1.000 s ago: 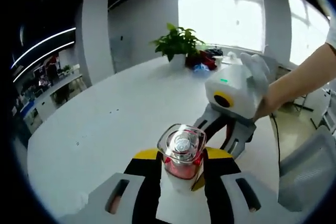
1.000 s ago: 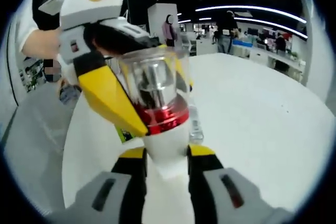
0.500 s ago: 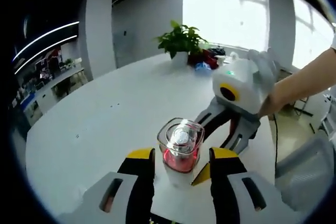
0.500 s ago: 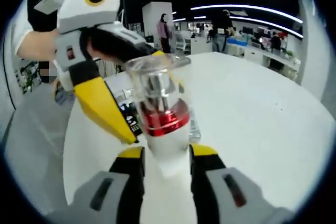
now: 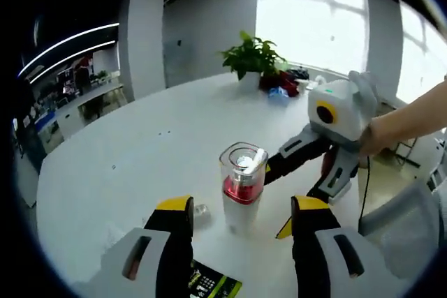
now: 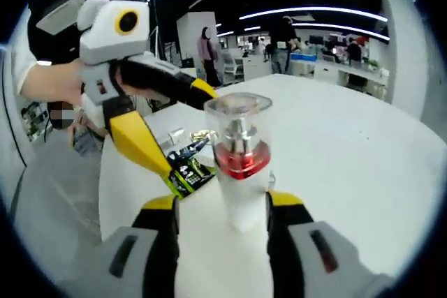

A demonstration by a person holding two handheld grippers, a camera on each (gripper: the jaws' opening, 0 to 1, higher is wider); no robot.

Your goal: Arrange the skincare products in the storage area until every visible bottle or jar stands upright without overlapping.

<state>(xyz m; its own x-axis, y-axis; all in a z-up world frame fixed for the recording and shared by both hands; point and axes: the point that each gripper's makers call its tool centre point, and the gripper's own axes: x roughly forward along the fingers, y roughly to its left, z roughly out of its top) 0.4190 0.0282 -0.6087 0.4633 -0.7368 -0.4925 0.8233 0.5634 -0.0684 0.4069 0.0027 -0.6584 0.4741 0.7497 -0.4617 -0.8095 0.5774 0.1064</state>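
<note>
**Pump bottle upright on the white table, both grippers apart from it**

A white pump bottle with a red metallic collar and a clear plastic cap (image 5: 242, 188) stood upright on the round white table (image 5: 140, 151). In the left gripper view, the left gripper (image 5: 242, 214) had its yellow-tipped black jaws spread wide, one on each side of the bottle, with clear table showing between each jaw and the bottle. The right gripper (image 5: 307, 176) reached in from the right of that view, its white body held in a person's hand (image 5: 370, 137); its jaws lay just beside the bottle's far side and were parted.

In the right gripper view, the same bottle (image 6: 241, 165) stood between the right gripper's (image 6: 222, 209) jaws, which were opened with a gap on each side, though whether the inner pads brushed the base could not be told. The left gripper (image 6: 164, 130) came in from the left, held in a hand (image 6: 52, 82), its jaws spread. A small green and black packet (image 6: 185, 169) lay flat on the table beside the bottle. A potted green plant (image 5: 255, 61) stood at the table's far edge near the window.
</note>
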